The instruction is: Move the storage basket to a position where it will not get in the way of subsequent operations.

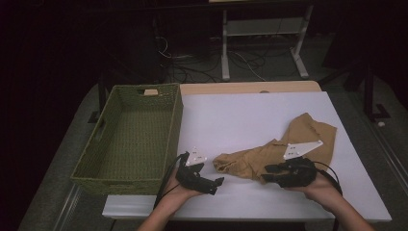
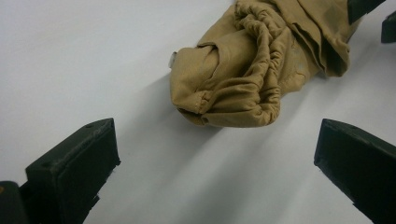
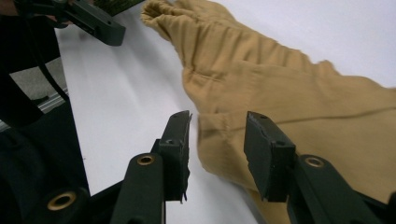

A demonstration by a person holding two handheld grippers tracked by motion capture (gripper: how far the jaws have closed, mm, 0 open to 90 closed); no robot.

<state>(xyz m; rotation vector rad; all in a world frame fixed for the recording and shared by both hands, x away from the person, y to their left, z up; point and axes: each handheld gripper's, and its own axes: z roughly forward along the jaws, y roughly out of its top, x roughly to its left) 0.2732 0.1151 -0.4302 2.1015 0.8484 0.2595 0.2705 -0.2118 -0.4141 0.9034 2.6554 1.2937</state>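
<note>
Handling: a tan cloth [image 1: 284, 151] on a white table [image 1: 231, 120], with one gripper in each hand.
Cloth, place: lies crumpled on the right half of the table, running from a bunched, gathered end near the table's middle out to a wider part at the right.
Cloth, near edge: in the right gripper view the fabric's edge lies between and just beyond the two jaws.
Left gripper [image 1: 214, 184]: held in the left hand [image 1: 180, 192] at the near edge of the table, just right of the basket's near corner, pointing right toward the cloth.
Left gripper, jaws: stand wide open in the left gripper view; nothing is between them, and the bunched end of the cloth [image 2: 233, 88] lies just ahead, apart from them.
Right gripper [image 1: 269, 174]: held in the right hand [image 1: 322, 190] at the near right of the table, pointing left, at the near edge of the cloth.
Right gripper, jaws: partly open, with a gap between the pads; whether a pad touches the fabric cannot be told.
Basket [image 1: 127, 180]: green, woven, rectangular, standing on the left part of the table, well apart from the cloth.
Floor: cables and a white frame show beyond the far edge of the table.
</note>
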